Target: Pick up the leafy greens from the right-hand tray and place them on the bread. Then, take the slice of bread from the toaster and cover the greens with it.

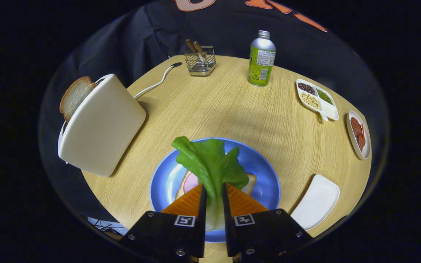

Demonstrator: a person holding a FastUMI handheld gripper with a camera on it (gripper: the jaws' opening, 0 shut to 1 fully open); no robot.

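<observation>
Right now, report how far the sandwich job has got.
Done: the leafy greens are out of the white tray. In hand: the claw holds them by the stem over the bread on the blue plate. Left: release, then fetch the toaster slice.

Bright, even light falls from above onto the worktop (225, 109), while the booth behind stays dark. The toaster (102, 124) throws a soft shadow toward the plate (265, 175), and the bottle (261, 58) shows a pale sheen on its shoulder. A white glare patch sits on the plate's rim. The fisheye lens bends the worktop's edge into a curve, and things near the rim look stretched. Focus is sharp at the centre.
</observation>
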